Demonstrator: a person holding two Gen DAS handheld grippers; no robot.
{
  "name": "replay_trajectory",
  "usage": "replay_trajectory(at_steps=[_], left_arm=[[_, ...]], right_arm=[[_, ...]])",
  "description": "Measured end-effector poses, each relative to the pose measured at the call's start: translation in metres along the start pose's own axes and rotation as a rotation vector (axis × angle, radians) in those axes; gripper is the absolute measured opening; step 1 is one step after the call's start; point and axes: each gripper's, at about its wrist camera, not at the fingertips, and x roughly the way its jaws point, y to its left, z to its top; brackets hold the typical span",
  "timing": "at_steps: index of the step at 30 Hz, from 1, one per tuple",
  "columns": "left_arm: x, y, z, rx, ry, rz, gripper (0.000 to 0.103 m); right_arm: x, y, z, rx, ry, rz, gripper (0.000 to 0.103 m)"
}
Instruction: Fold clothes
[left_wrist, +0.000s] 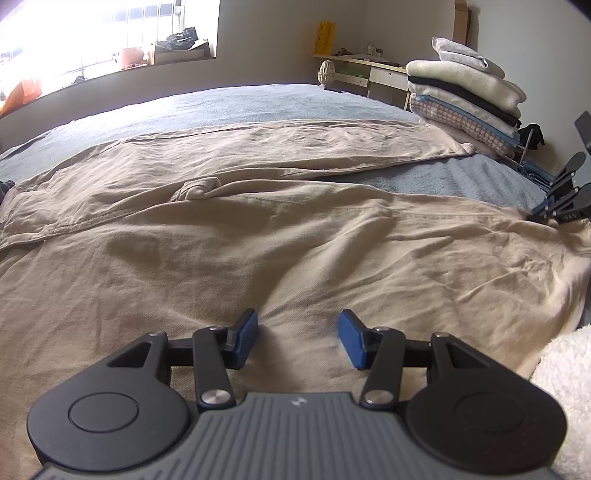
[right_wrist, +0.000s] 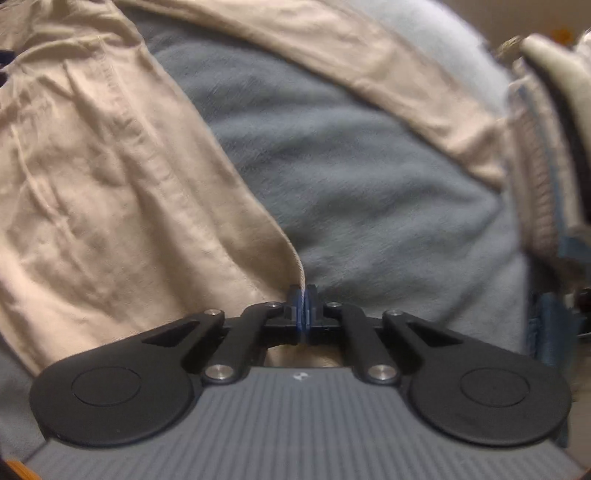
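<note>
Right gripper (right_wrist: 303, 306) pinching beige trousers (right_wrist: 110, 166) hem, left gripper (left_wrist: 299, 338) half-open

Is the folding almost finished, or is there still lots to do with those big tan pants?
Some is done: a stack of folded clothes sits at the far corner of the bed. Right now the right gripper is shut on the hem of the tan pants, while the left gripper is open over them. The pants still lie spread out, so their folding is still ahead.
</note>
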Motion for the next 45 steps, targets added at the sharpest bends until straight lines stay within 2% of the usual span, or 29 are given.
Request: replay_trajectory(at_steps=[3,7,9,10,13,15,18,19,22,25,28,30,33,36,38,43,45], left_arm=[[0.0,-0.001,0.0,0.005,0.002,0.001,0.051],[0.0,-0.003,0.001,0.02,0.01,0.005,0.051],[-0.001,-0.004,0.001,0.024,0.012,0.011,0.051],[-0.001,-0.004,0.001,0.023,0.012,0.013,0.051],[-0.001,-0.005,0.0,0.025,0.012,0.019,0.051],[-0.001,-0.006,0.0,0.024,0.013,0.022,0.051],[-0.001,-0.006,0.001,0.016,0.017,0.026,0.051],[-0.001,-0.006,0.001,0.014,0.019,0.027,0.051],[0.0,-0.007,0.003,0.012,0.025,0.033,0.051],[0.0,-0.008,0.004,0.019,0.031,0.039,0.051],[0.0,-0.009,0.005,0.023,0.038,0.046,0.052],[0.001,-0.01,0.005,0.026,0.042,0.05,0.052],[0.0,-0.01,0.006,0.026,0.048,0.054,0.052],[0.001,-0.011,0.006,0.026,0.049,0.056,0.052],[0.001,-0.011,0.005,0.031,0.049,0.057,0.052],[0.002,-0.011,0.005,0.034,0.046,0.057,0.052],[0.002,-0.01,0.006,0.033,0.047,0.056,0.052]], right_arm=[[0.004,-0.01,0.0,0.063,-0.036,-0.072,0.0],[0.034,-0.003,-0.001,0.083,-0.014,-0.141,0.001],[0.034,-0.013,-0.001,0.176,-0.037,-0.151,0.004],[0.031,-0.024,-0.003,0.248,-0.048,-0.16,0.01],[0.02,-0.077,-0.023,0.548,-0.041,-0.285,0.011],[-0.001,-0.117,-0.055,0.805,-0.086,-0.304,0.012],[-0.031,-0.147,-0.109,1.074,-0.155,-0.241,0.018],[-0.037,-0.148,-0.125,1.132,-0.164,-0.21,0.024],[-0.042,-0.146,-0.159,1.241,-0.165,-0.119,0.044],[-0.037,-0.14,-0.176,1.318,-0.182,-0.048,0.045],[-0.028,-0.136,-0.173,1.322,-0.218,0.002,0.045],[-0.022,-0.137,-0.16,1.249,-0.204,0.009,0.045],[-0.013,-0.129,-0.136,1.017,-0.141,0.022,0.045],[-0.009,-0.105,-0.118,0.764,-0.086,-0.014,0.045],[-0.008,-0.095,-0.115,0.678,-0.075,-0.033,0.046],[0.0,-0.098,-0.116,0.71,-0.069,-0.023,0.047],[0.001,-0.097,-0.111,0.704,-0.063,-0.026,0.041]])
